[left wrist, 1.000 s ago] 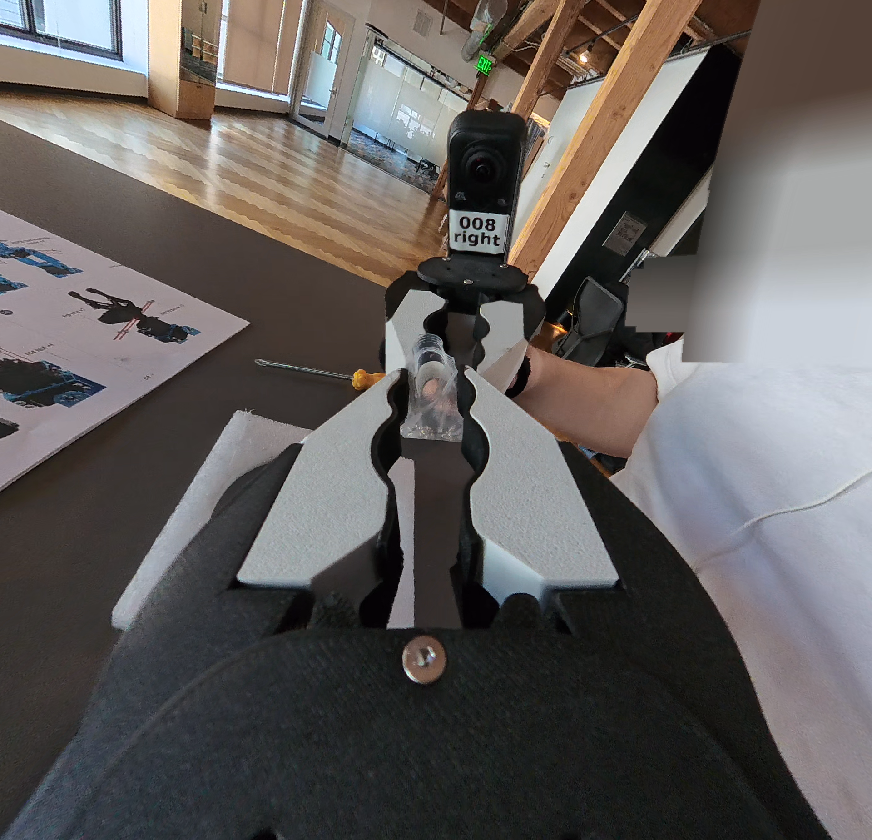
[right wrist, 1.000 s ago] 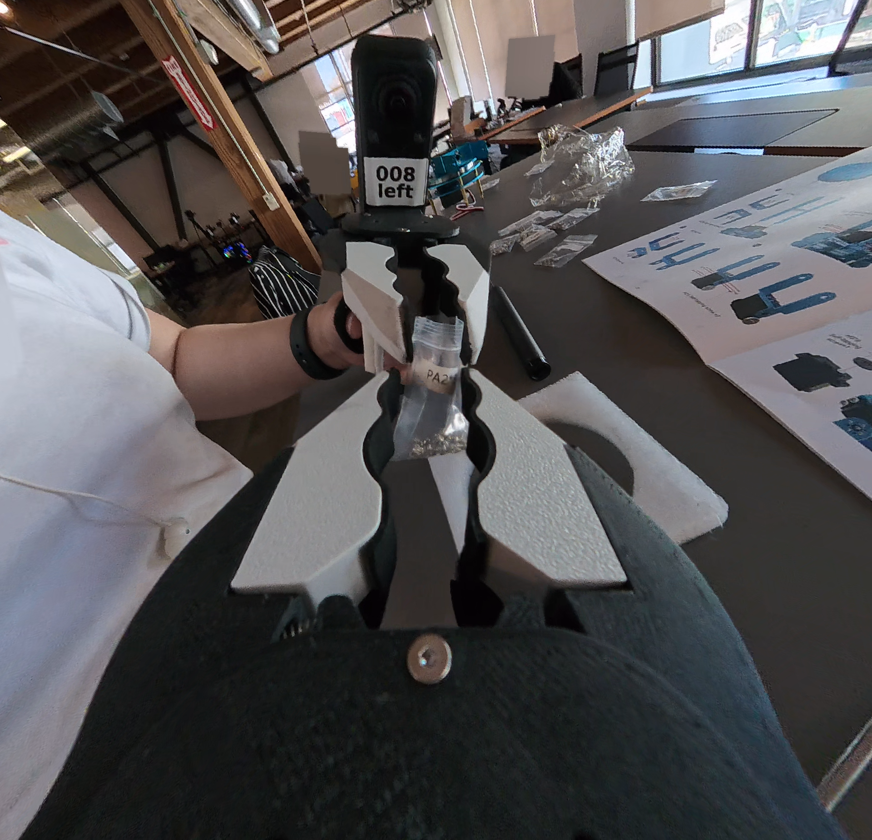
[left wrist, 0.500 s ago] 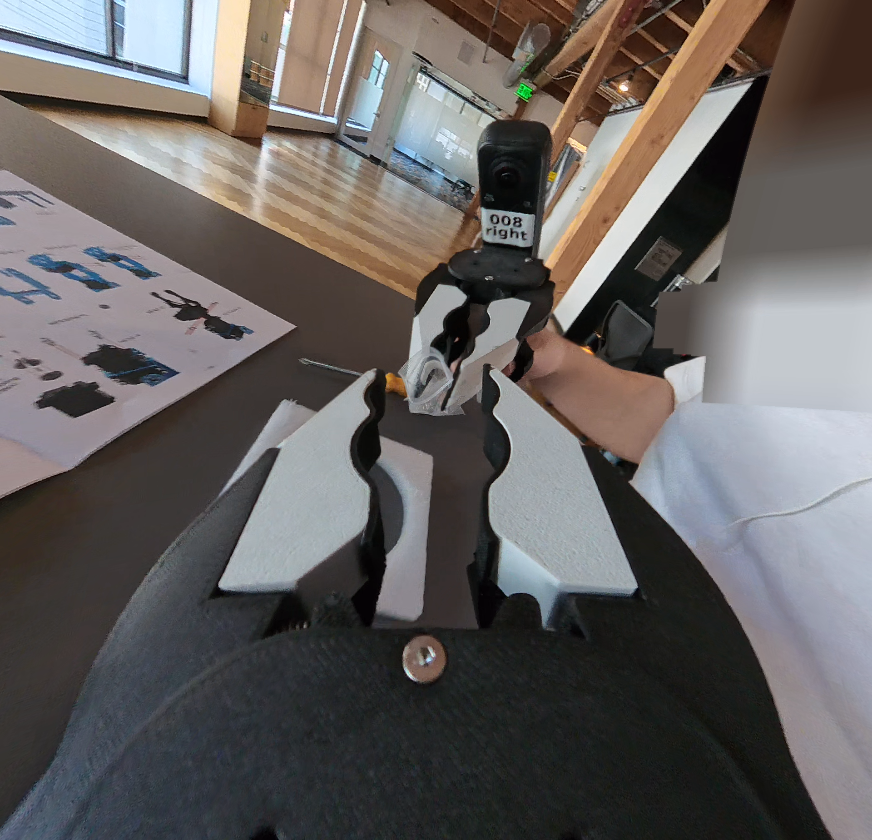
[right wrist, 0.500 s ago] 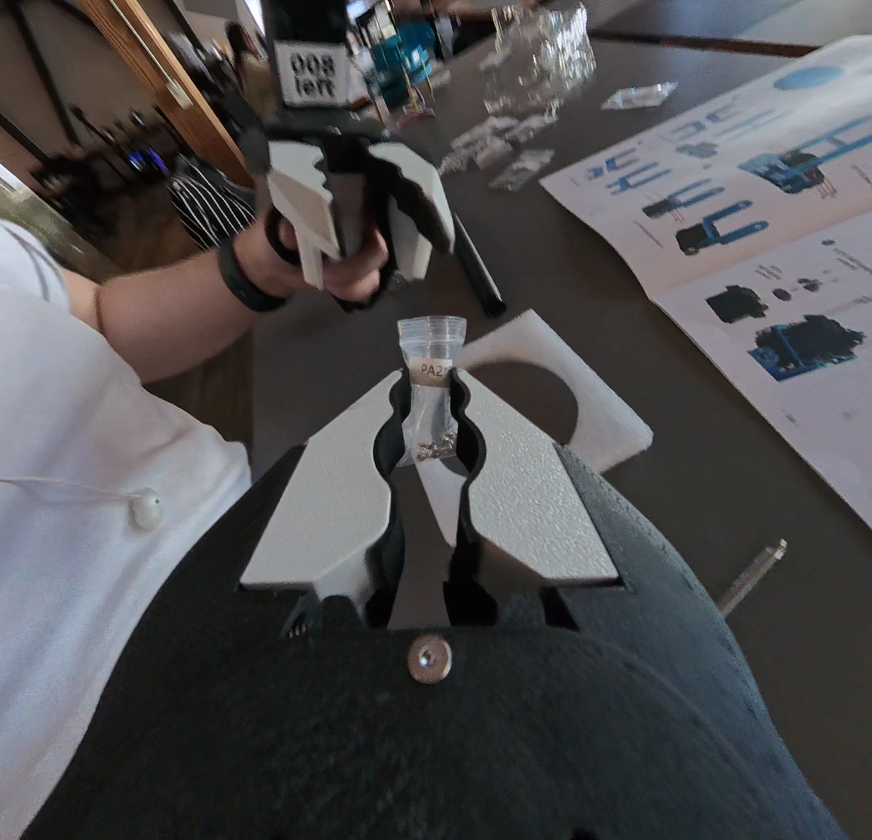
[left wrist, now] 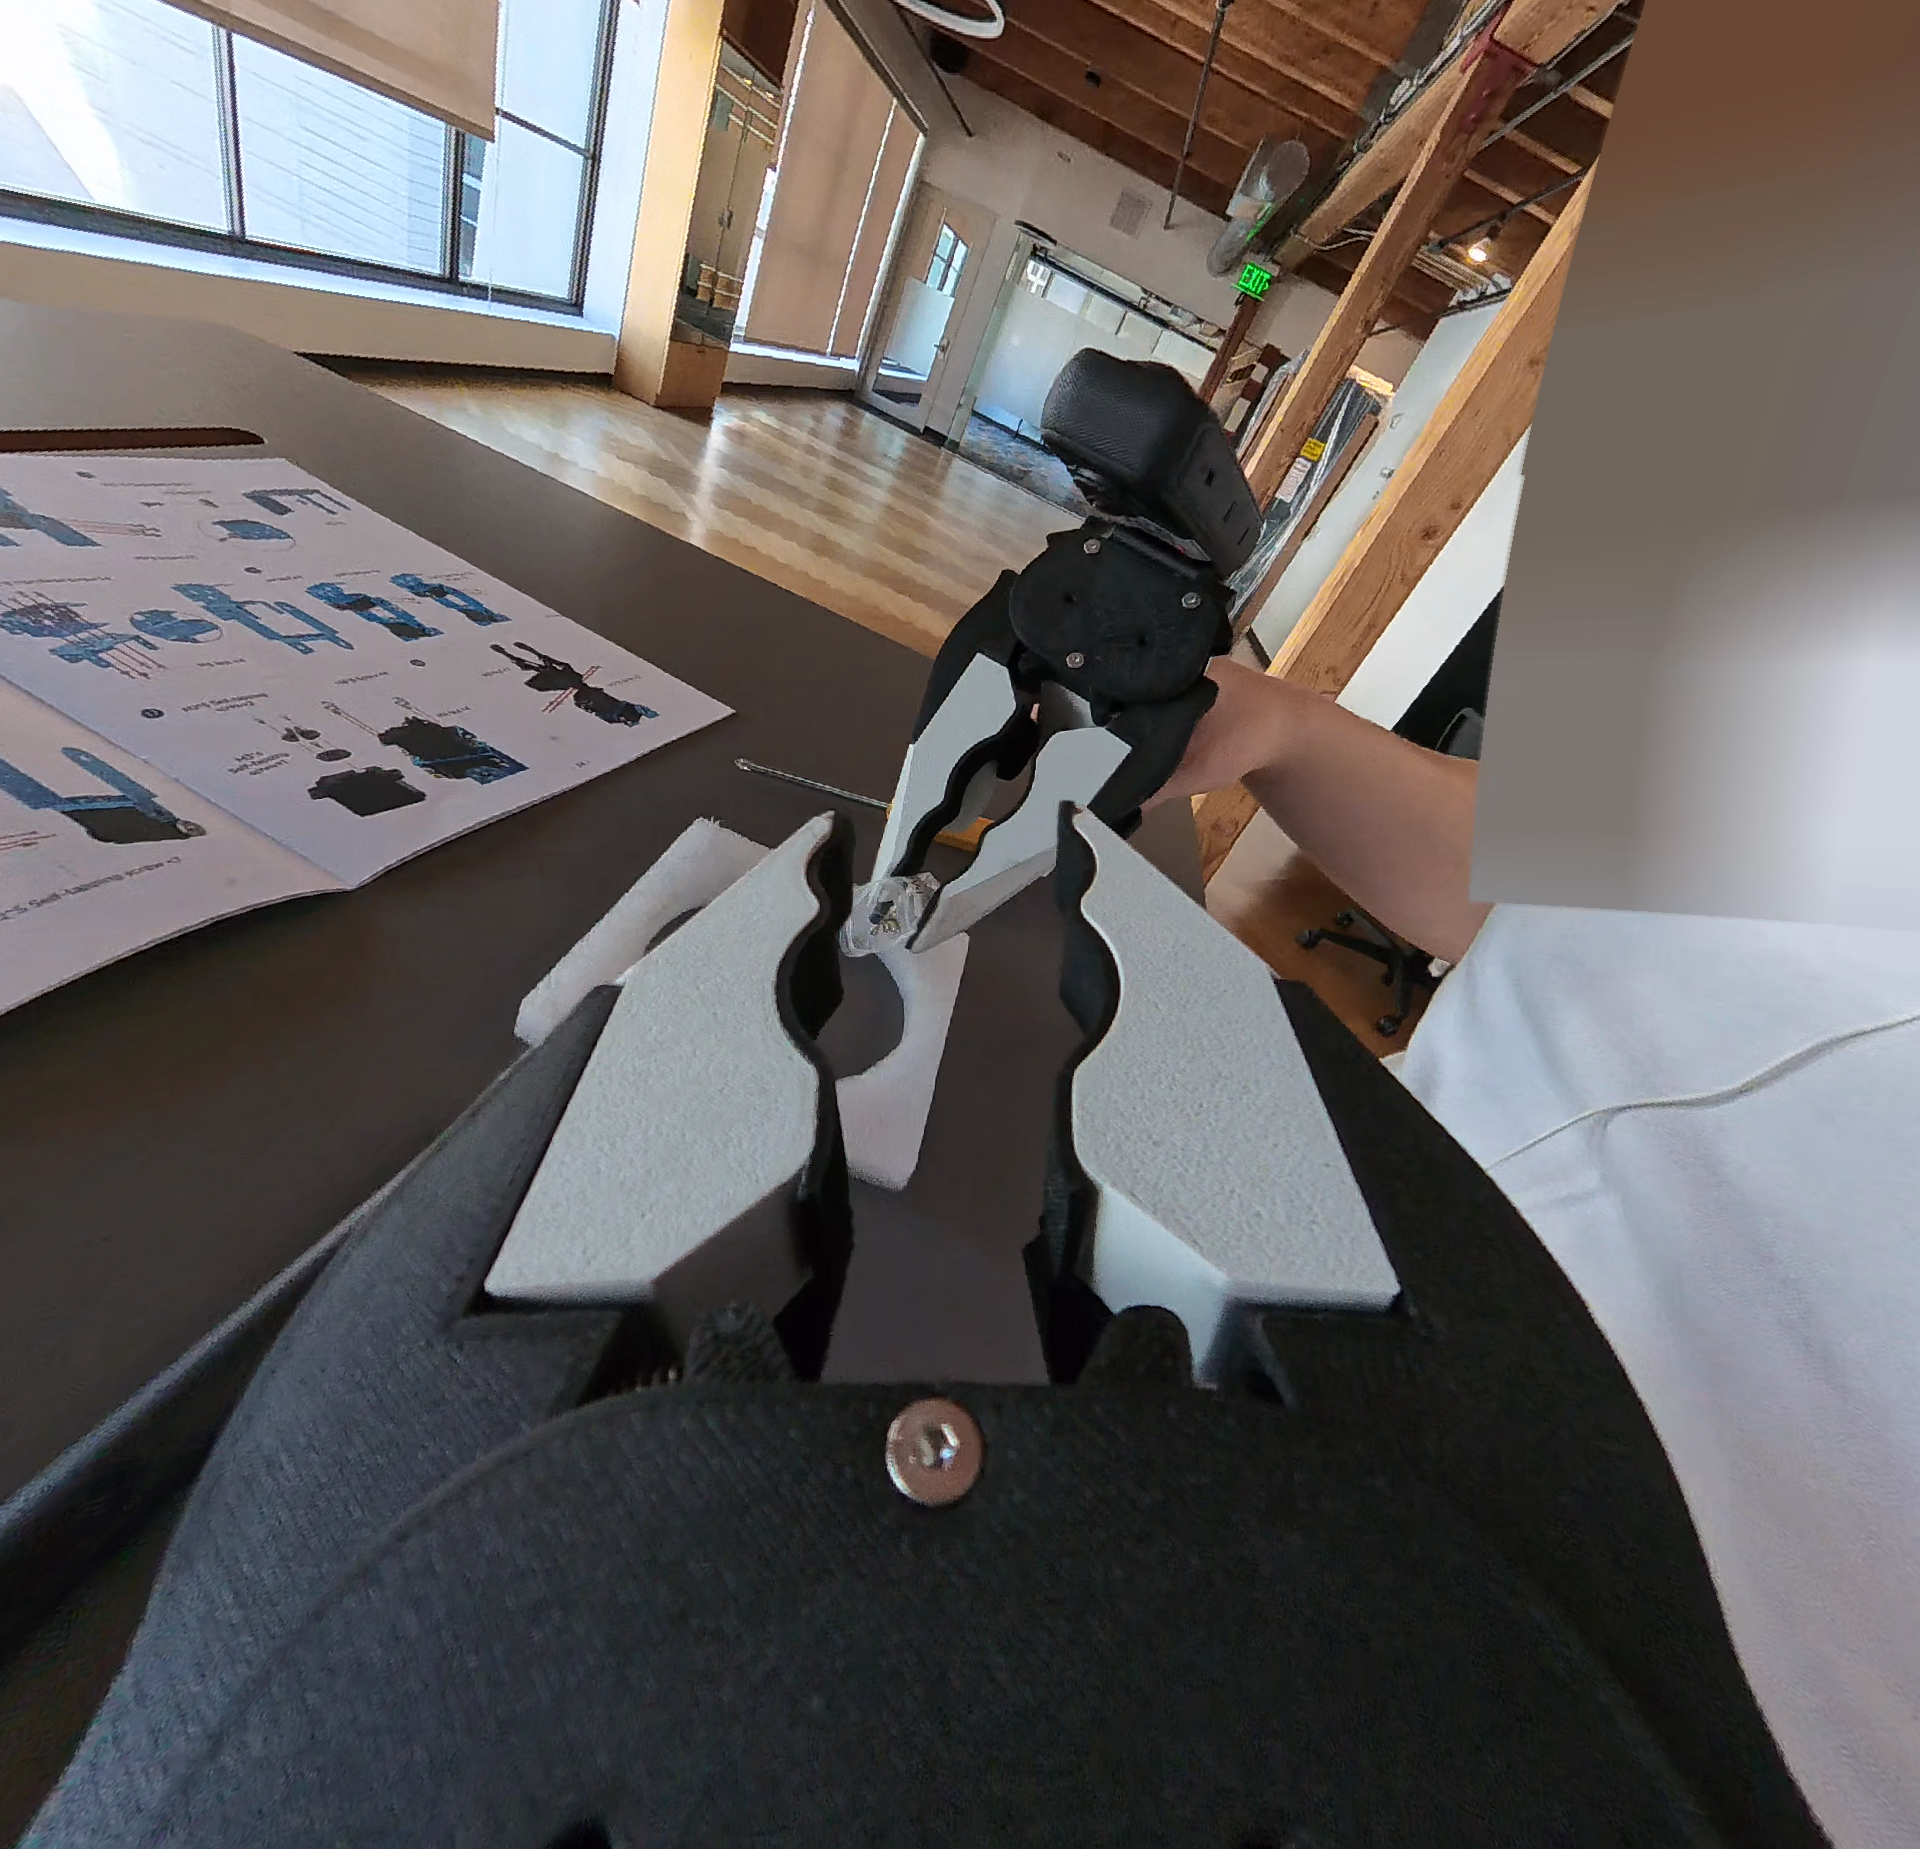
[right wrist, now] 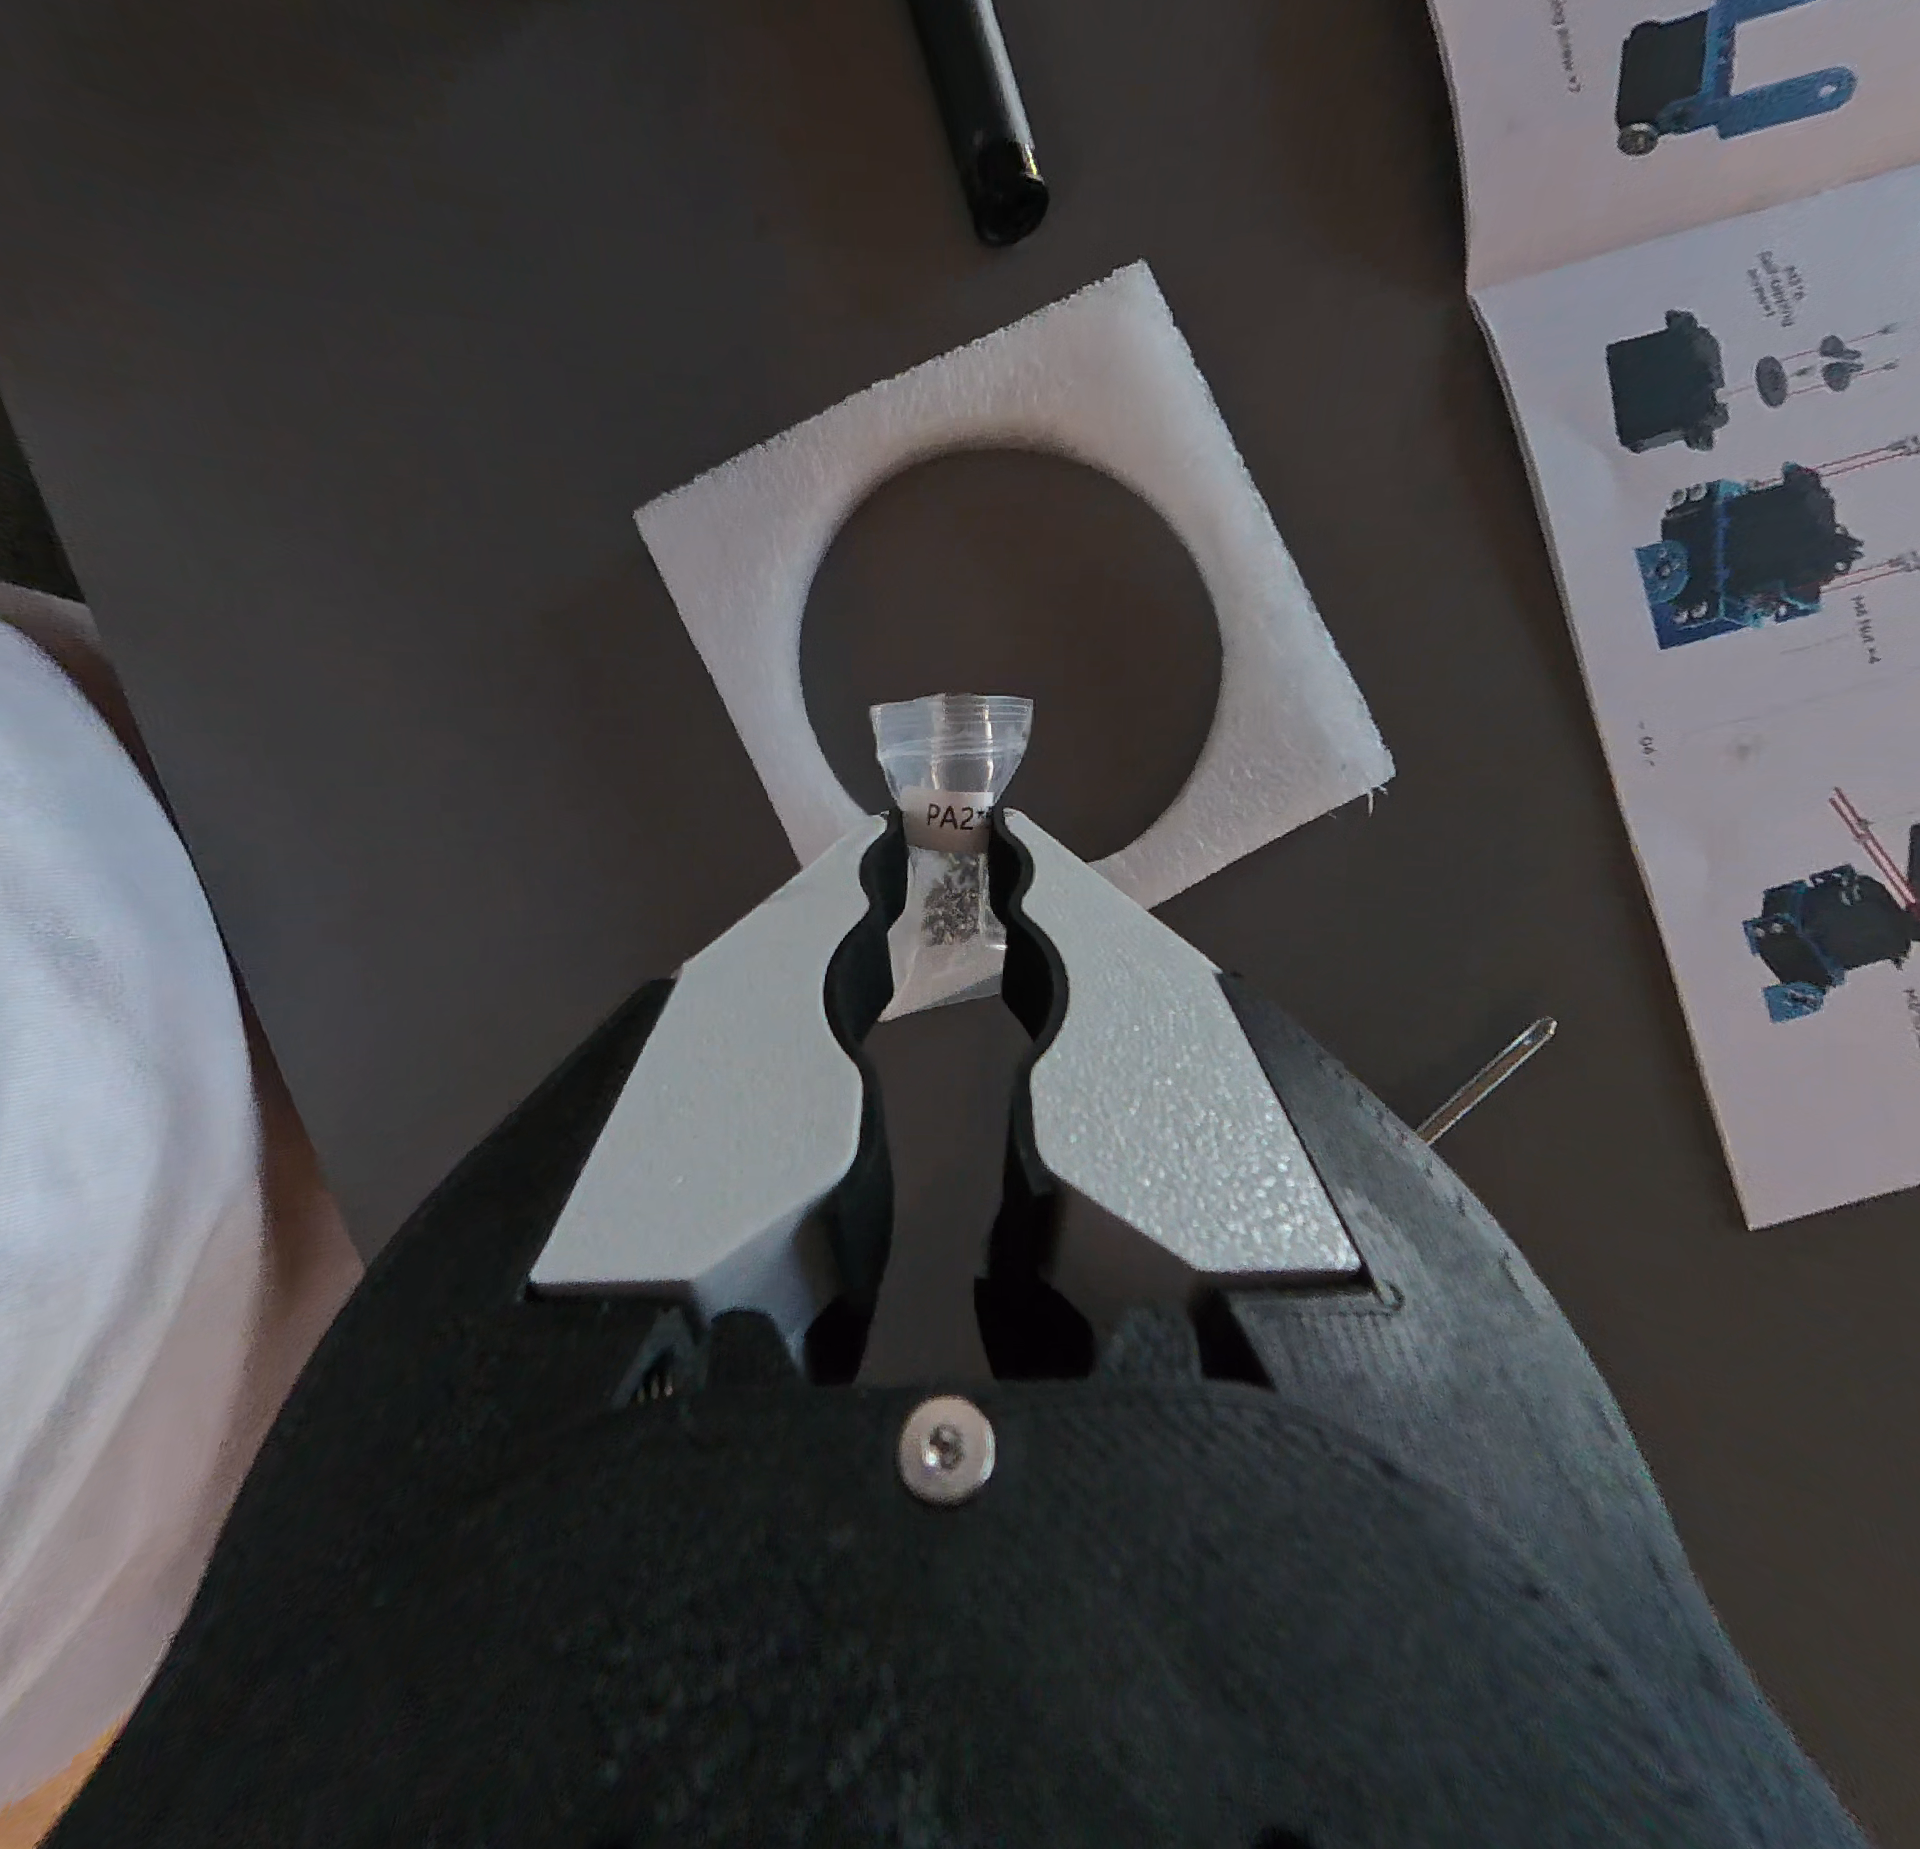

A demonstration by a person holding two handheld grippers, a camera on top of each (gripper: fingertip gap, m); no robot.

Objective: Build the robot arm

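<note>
My right gripper (right wrist: 948, 817) is shut on a small clear zip bag (right wrist: 951, 760) that holds several tiny screws and bears a white label. It points down over a white foam square (right wrist: 1195, 511) with a round hole, which lies on the dark table. My left gripper (left wrist: 951, 833) is open and empty, just short of the foam square (left wrist: 904, 1061). In the left wrist view the right gripper (left wrist: 906, 911) tilts down with the bag (left wrist: 881, 914) at its tips, close to the foam.
An open instruction booklet (right wrist: 1714, 552) lies beside the foam and also shows in the left wrist view (left wrist: 312, 677). A black rod (right wrist: 977, 126) lies beyond the foam. A screwdriver shaft (right wrist: 1486, 1077) lies near the booklet. A person's white shirt (left wrist: 1662, 1228) is close by. The grippers' ends are close to 15 centimetres from one another. The white foam square (right wrist: 1195, 511) is closer to my right gripper, around 8 centimetres from its tips; the left tips are 12 centimetres off.
Both grippers held the bag a second ago. My left gripper opened, let go and drew back. My right gripper tipped downward with the bag, over the foam square.
</note>
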